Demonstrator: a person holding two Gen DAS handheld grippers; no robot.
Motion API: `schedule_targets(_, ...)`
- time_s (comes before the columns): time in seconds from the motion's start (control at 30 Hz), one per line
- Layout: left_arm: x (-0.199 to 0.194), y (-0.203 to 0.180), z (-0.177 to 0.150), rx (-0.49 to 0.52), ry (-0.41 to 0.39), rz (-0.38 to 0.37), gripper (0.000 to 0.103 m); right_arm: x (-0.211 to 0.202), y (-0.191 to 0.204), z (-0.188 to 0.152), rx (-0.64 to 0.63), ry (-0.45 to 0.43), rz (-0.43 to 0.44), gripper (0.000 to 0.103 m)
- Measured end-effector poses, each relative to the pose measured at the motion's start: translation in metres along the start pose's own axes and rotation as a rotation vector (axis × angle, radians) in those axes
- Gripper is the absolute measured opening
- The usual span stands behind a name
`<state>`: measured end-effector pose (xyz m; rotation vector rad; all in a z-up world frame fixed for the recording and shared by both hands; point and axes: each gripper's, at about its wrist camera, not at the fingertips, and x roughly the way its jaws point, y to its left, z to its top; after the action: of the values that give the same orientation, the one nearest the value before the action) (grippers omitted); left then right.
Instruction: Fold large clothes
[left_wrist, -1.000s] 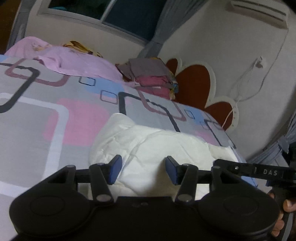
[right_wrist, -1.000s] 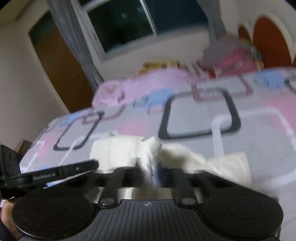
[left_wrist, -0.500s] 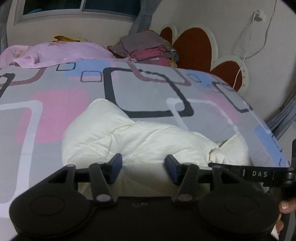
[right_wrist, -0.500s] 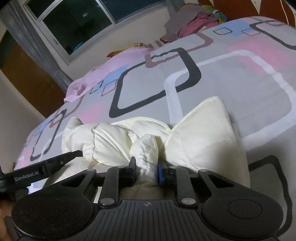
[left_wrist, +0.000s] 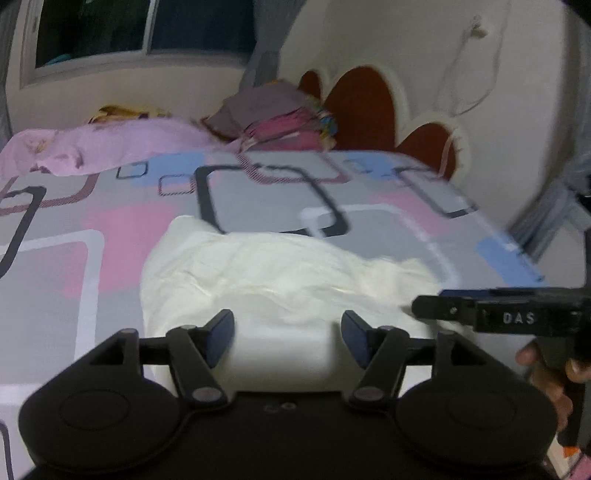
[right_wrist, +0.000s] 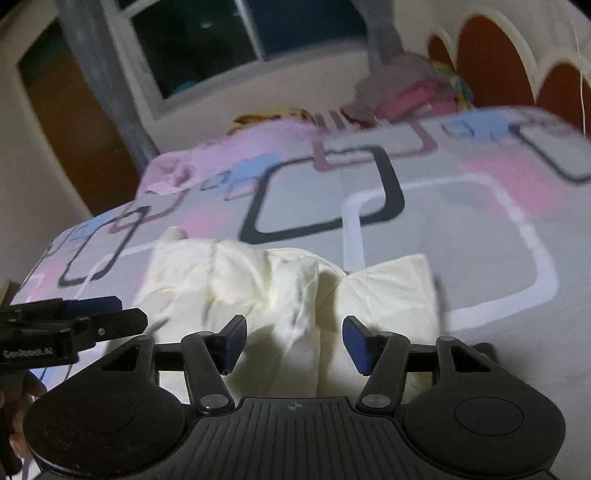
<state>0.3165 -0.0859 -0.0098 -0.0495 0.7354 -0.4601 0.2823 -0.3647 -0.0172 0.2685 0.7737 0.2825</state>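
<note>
A cream padded garment (left_wrist: 280, 273) lies bunched near the front edge of the bed; it also shows in the right wrist view (right_wrist: 295, 288). My left gripper (left_wrist: 287, 336) is open and empty, just above the garment's near side. My right gripper (right_wrist: 294, 339) is open and empty over the garment's crumpled middle fold. The right gripper shows side-on at the right in the left wrist view (left_wrist: 498, 314). The left gripper shows at the left in the right wrist view (right_wrist: 70, 321).
The bed sheet (left_wrist: 258, 199) is grey with pink, blue and black squares. A pink cloth (left_wrist: 96, 147) and a stack of folded clothes (left_wrist: 273, 118) lie at the far side. A red headboard (left_wrist: 362, 107) stands against the wall at the right.
My right gripper has opened and let go of the cream fold it pinched. The garment has dropped onto the bed. Both views have tilted up.
</note>
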Motion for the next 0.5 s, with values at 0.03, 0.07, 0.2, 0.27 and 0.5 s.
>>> schedule_targets(0.03, -0.01, -0.005, -0.006, 0.004, -0.008, -0.002, 0.063, -0.012, 0.004, -0.006, -0.015, 0.005, 0.01, 0.057)
schedule_targets(0.07, -0.018, -0.009, -0.014, -0.003, -0.009, -0.009, 0.063, -0.022, 0.009, -0.013, -0.035, 0.011, 0.007, 0.057)
schedule_targets(0.2, -0.032, -0.026, -0.048, 0.011, 0.023, -0.01, 0.061, -0.038, 0.025, -0.045, -0.075, 0.058, -0.001, 0.057)
schedule_targets(0.27, -0.032, -0.033, -0.062, 0.034, 0.033, 0.015, 0.061, -0.032, 0.03, -0.064, -0.108, 0.109, -0.035, 0.057)
schedule_targets(0.5, -0.009, -0.035, -0.088, 0.095, 0.099, 0.057, 0.061, 0.001, 0.015, -0.099, -0.063, 0.165, -0.048, 0.057)
